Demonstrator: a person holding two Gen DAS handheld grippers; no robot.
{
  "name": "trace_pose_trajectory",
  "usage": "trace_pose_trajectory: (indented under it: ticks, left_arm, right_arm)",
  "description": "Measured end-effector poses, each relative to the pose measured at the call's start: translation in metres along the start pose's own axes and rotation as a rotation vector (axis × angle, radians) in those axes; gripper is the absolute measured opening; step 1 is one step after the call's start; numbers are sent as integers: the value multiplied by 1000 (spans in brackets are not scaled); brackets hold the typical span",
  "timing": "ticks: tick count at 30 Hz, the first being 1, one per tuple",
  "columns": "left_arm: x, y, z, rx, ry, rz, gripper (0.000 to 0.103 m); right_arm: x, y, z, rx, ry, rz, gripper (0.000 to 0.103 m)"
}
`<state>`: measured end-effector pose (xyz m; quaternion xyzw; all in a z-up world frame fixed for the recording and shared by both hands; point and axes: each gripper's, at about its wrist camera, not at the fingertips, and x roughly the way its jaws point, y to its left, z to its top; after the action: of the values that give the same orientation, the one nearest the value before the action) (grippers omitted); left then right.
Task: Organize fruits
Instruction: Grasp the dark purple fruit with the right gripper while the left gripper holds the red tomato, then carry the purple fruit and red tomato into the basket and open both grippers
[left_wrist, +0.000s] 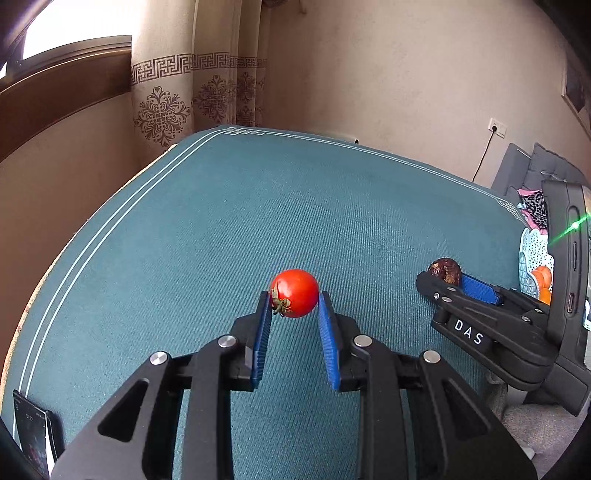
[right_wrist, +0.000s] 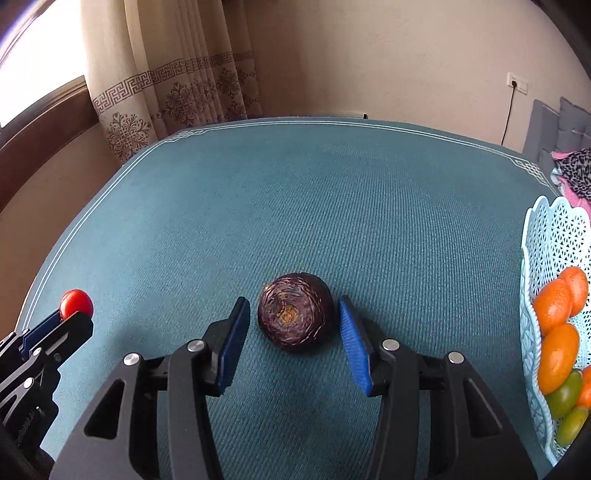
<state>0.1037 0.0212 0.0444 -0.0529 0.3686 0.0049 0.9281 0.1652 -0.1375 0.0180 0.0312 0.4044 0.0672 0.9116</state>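
While the left claw (left_wrist: 294, 301) has its blue pads against both sides of the red tomato (left_wrist: 294, 292), gripping it, the fruit sits low over the teal-covered desk (left_wrist: 258, 206) — whether it touches the cloth I cannot tell. Its green stem points toward the left pad. Seen from the right wrist, the right claw (right_wrist: 291, 317) stands wide, its two pads flanking the dark purple round fruit (right_wrist: 293, 313) with a gap on each side; that fruit rests on the desk. Further right, at the desk's edge, a pale blue lattice basket (right_wrist: 554, 236) holds several orange fruits (right_wrist: 557, 354) and a couple of green ones (right_wrist: 563, 395). A phone (left_wrist: 33, 432) — probably a phone, the screen is dim — leans at the near-left corner in the left wrist view.
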Motion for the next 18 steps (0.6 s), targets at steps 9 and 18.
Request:
trace_pose_trajectory:
  ticks: [9,18]
  left_arm:
    - [2,-1,0,15,-2,-15,26]
    - [-4,-5,2,25,-12,-76,26]
  right_arm:
    - [-7,0,-8,-31,-4,0,40]
    - [-48,-4,-47,-23,-20,11,40]
